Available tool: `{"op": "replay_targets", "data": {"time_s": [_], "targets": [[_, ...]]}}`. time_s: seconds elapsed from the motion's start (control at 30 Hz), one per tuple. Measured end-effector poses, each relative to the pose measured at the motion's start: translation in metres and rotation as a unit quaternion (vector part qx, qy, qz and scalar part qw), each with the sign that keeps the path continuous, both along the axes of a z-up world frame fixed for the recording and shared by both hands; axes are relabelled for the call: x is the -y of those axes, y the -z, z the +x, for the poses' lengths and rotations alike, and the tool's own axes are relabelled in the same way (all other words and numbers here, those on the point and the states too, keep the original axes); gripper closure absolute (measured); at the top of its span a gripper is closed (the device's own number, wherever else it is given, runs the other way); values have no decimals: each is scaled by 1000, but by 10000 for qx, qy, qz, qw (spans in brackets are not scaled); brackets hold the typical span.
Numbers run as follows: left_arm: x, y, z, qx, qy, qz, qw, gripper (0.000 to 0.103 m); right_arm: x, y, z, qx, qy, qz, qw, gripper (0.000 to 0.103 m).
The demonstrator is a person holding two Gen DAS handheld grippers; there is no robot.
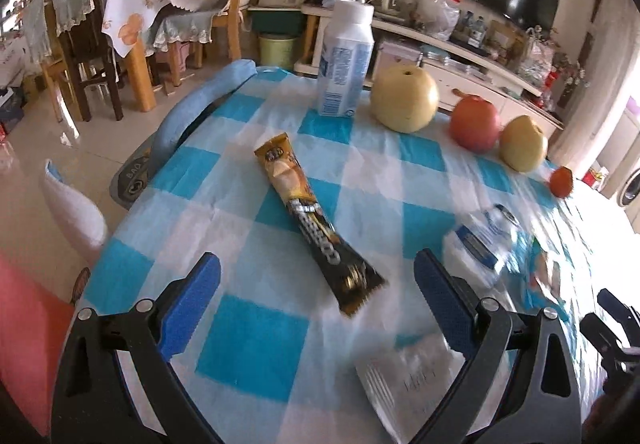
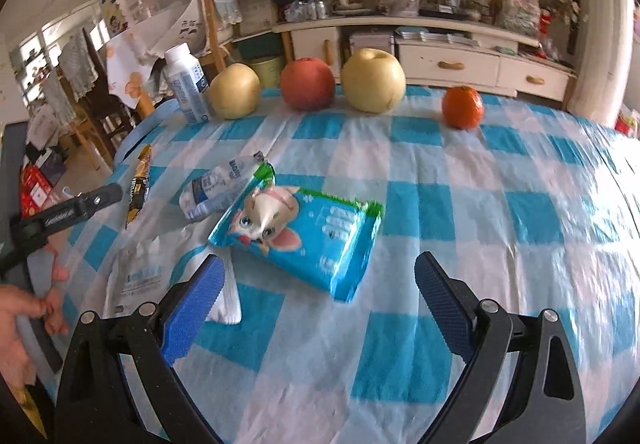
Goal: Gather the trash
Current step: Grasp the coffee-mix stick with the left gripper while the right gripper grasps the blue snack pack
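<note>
left gripper (image 1: 316,276) hangs wide open, empty, over the brown snack wrapper (image 1: 316,219) mid-frame on the bench (image 1: 248,348) — right gripper (image 2: 316,280) gapes empty at the blue wrapper (image 2: 300,236) — best to drop low and pinch across each narrow width, not the cloth.

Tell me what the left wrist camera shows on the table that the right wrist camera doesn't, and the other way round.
Only the left wrist view shows the left gripper from behind, open over the brown wrapper.

Only the right wrist view shows the blue packet between the open right gripper's fingers, and a hand at the left edge.

Both show the milk bottle, two pears, the apple, the orange, the crumpled bottle, the flat white packet and the checked tablecloth. The right also catches the brown wrapper, edge-on.
</note>
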State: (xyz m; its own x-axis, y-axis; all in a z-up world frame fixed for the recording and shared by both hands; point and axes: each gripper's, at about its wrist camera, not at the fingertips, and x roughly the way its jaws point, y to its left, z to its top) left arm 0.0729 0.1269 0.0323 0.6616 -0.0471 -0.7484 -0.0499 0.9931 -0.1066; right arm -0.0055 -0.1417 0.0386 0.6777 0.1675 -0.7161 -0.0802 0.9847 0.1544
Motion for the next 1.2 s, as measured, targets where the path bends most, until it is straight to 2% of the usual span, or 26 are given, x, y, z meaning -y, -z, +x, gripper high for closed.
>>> {"op": "replay_targets", "data": {"time_s": [0.17, 0.23, 0.3, 0.43, 0.53, 0.6, 0.77, 0.93, 1.07, 1.2], "targets": [[-2, 8, 25, -97, -172, 93, 9998, 8, 5, 7, 19, -61, -103, 9, 9999, 8], [-3, 12, 35, -167, -242, 102, 9995, 13, 8, 9, 26, -95, -127, 63, 9999, 8], [-4, 15, 43, -253, -306, 139, 9991, 22, 8, 11, 31, -101, -160, 68, 9998, 8], [-7, 24, 56, -433, -389, 36, 9983, 28, 6, 15, 40, -163, -299, 74, 9994, 8], [-2, 25, 59, -399, -301, 160, 9986, 30, 3, 18, 45, -188, -437, 50, 9989, 8], [2, 24, 59, -384, -233, 245, 9987, 38, 1, 19, 47, -208, -513, 54, 9985, 8], [12, 24, 57, -377, -11, 443, 9983, 49, -4, 27, 51, -434, -803, 137, 9957, 8], [21, 23, 52, -385, 313, 425, 9979, 50, -10, 29, 41, -647, -1061, 114, 9922, 8], [26, 24, 50, -396, 448, 560, 9966, 50, -24, 25, 20, -829, -1651, 425, 9819, 8], [30, 25, 50, -337, 436, 750, 9957, 49, -33, 13, 7, -390, -1617, -21, 9861, 8]]}}
